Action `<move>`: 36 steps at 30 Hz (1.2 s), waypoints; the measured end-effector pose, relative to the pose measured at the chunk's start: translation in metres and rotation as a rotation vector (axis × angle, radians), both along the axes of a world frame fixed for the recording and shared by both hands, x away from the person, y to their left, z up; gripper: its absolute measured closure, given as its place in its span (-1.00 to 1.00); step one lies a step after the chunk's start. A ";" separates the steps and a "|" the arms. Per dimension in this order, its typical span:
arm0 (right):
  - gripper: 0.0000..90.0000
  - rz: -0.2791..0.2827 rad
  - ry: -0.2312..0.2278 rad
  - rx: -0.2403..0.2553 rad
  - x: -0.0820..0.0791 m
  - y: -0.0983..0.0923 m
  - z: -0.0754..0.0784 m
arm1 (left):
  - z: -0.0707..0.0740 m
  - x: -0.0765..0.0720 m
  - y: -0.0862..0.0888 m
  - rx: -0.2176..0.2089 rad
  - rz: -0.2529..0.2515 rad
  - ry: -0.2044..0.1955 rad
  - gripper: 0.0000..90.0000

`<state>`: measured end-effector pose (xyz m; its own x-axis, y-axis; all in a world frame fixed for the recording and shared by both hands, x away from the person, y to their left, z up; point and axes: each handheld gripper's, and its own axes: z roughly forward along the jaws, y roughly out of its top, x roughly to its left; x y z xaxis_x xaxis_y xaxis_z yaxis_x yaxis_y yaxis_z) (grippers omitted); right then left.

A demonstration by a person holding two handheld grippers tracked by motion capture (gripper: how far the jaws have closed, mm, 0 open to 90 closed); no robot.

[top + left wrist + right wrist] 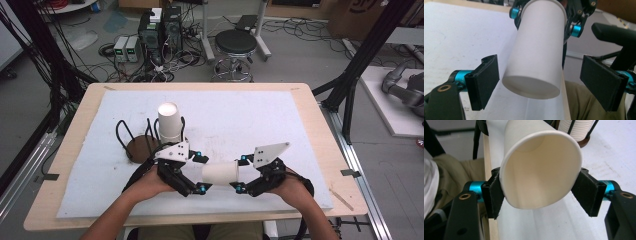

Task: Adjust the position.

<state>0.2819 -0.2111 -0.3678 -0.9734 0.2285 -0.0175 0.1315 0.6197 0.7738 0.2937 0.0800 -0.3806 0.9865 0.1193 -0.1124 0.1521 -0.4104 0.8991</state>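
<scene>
A white paper cup point(220, 172) lies level in the air over the table's front, between the two grippers. My right gripper point(240, 173) is shut on its open rim end; in the right gripper view the black pads point(495, 195) press both sides of the cup point(541, 172). My left gripper point(201, 173) stands open around the cup's closed bottom end. In the left gripper view its pads point(486, 80) stand clear of the cup point(539, 55) on both sides.
A stack of white cups point(169, 122) stands upright in a black wire holder on a round brown base point(140, 149), just behind the left gripper. A white mat point(280, 120) covers the wooden table. Beyond the table are a stool point(235, 45) and electronics on the floor.
</scene>
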 end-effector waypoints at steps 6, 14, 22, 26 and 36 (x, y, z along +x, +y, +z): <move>-0.32 0.040 -0.029 -0.133 0.001 0.018 0.010 | -0.001 0.000 -0.010 0.094 -0.029 -0.011 -0.63; -0.33 0.085 -0.059 -0.276 0.000 0.038 0.015 | -0.002 0.001 -0.021 0.202 -0.072 -0.019 -0.51; -0.33 0.114 -0.059 -0.333 -0.001 0.048 0.013 | -0.010 0.001 -0.027 0.278 -0.098 0.012 -0.42; -0.33 0.123 -0.060 -0.370 -0.003 0.053 0.013 | -0.014 0.002 -0.029 0.301 -0.114 0.022 -0.34; -0.34 0.142 -0.052 -0.415 -0.004 0.059 0.011 | -0.018 0.004 -0.031 0.321 -0.128 0.026 -0.24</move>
<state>0.2777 -0.1522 -0.3564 -0.9900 0.0558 -0.1297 -0.0101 0.8884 0.4590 0.2972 0.0490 -0.3985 0.9931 0.0279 -0.1142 0.1018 -0.6892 0.7174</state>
